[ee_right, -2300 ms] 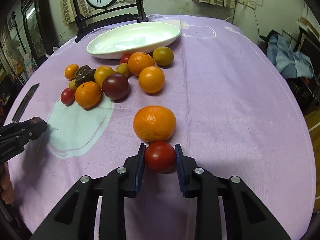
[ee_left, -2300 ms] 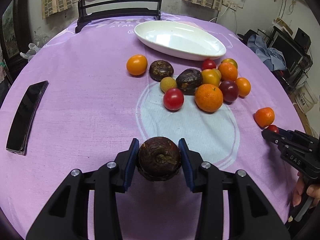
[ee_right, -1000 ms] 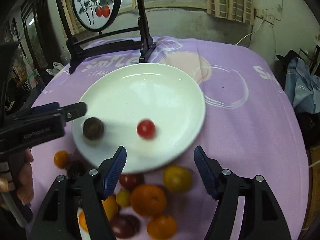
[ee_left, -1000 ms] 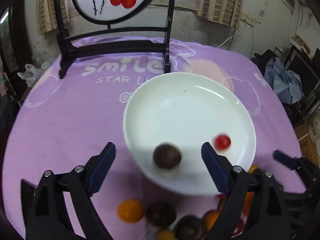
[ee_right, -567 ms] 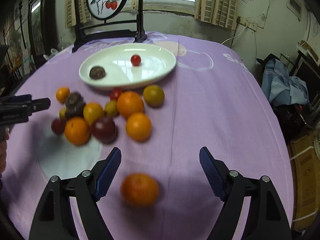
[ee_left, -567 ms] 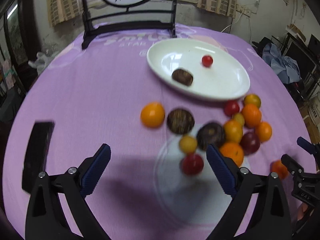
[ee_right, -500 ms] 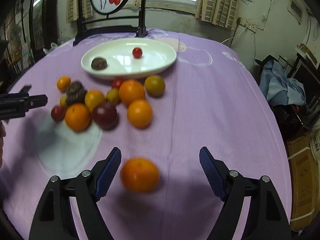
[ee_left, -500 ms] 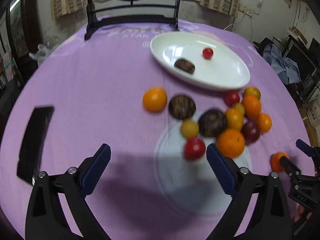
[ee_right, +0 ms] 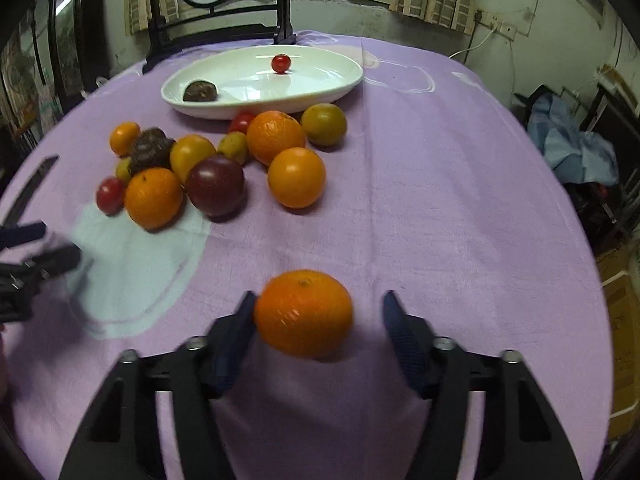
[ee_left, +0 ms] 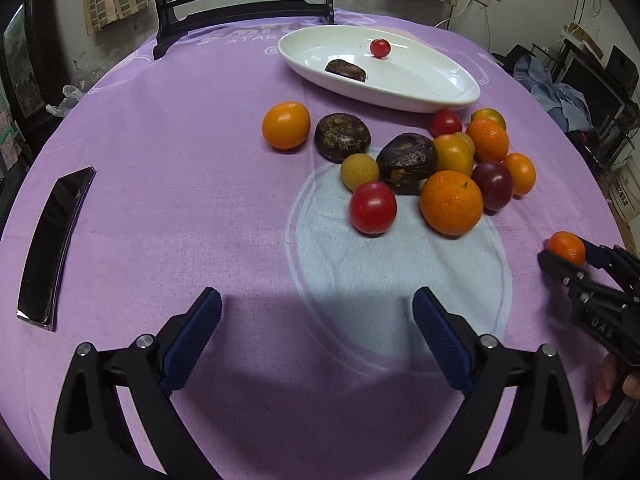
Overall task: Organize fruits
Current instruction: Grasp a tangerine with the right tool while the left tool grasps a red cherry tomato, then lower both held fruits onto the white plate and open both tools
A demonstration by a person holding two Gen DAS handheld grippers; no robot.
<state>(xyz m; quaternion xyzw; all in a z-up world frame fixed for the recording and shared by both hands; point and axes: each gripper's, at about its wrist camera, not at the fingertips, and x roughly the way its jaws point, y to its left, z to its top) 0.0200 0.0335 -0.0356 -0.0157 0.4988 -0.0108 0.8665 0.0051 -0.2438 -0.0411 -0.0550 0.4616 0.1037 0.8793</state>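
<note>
1. While closing, right gripper (ee_right: 318, 316) straddles lone tangerine (ee_right: 304, 314) on purple tablecloth (ee_right: 440, 184); left pad touching the fruit, right pad not yet on it, gap visible on that side.
2. Seen from left wrist view, same tangerine (ee_left: 566, 248) sits between the right gripper fingertips (ee_left: 550, 258) near table edge, well apart from the fruit pile.
3. Left gripper (ee_left: 316, 318) spread wide, nothing between pads, hanging over pale blue circle print (ee_left: 400, 280) on the cloth.
4. White oval plate (ee_left: 440, 92) at far side of table, holding one small red tomato (ee_left: 380, 47) and one dark brown wrinkled fruit (ee_left: 346, 70), apart from each other.
5. Pile just in front of plate: big orange (ee_left: 451, 202), red tomato (ee_left: 373, 207), dark purple plum (ee_left: 493, 185), brown wrinkled fruit (ee_left: 407, 160), small yellow fruit (ee_left: 359, 171), more oranges behind, mostly touching.
6. Single orange (ee_left: 285, 125) and another brown fruit (ee_left: 342, 136) side by side left of pile.
7. Black phone (ee_left: 54, 240) flat near left table edge, well apart from fruits.
8. Dark wooden chair (ee_left: 244, 4) behind plate.
</note>
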